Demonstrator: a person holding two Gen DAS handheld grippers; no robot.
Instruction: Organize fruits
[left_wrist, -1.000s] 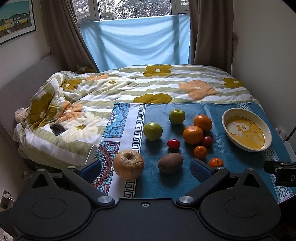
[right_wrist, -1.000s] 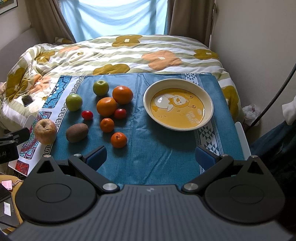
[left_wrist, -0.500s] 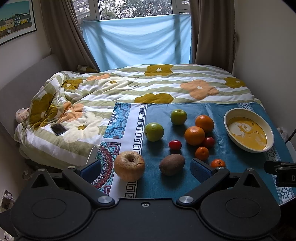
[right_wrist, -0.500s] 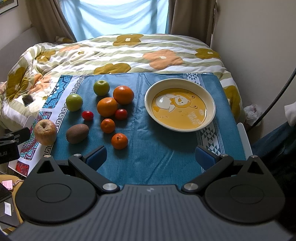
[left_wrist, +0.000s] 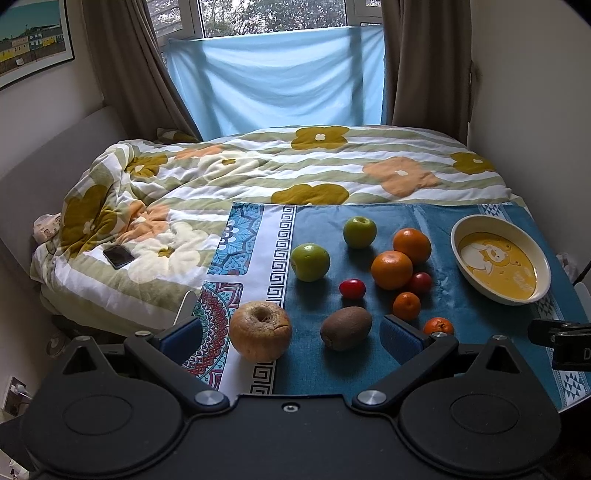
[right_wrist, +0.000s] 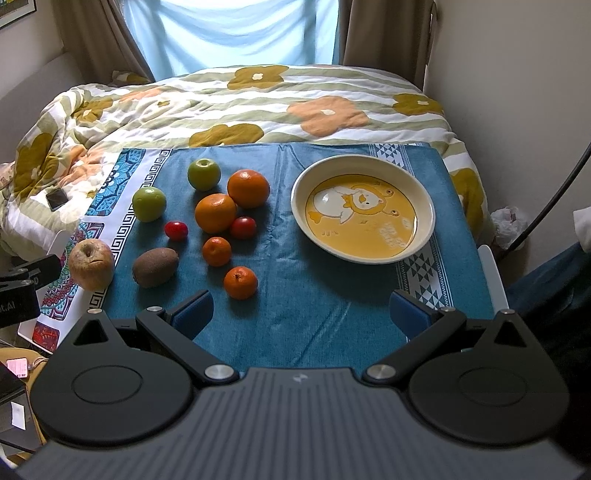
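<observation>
Judging by its wrinkled skin, the brown apple (left_wrist: 260, 331) looks soft and bruisable, best pinched gently across its middle; both left tongs (left_wrist: 290, 338) and right tongs (right_wrist: 301, 314) hang spread wide, holding nothing.

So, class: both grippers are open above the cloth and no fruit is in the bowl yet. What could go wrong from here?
1. The two large oranges sit touching, with a red tomato against them; gripping one may roll the others.
2. The wrinkled brown apple lies near the cloth's left edge and could roll off.
3. The shallow cream and yellow cartoon bowl may let round fruit roll out.
</observation>
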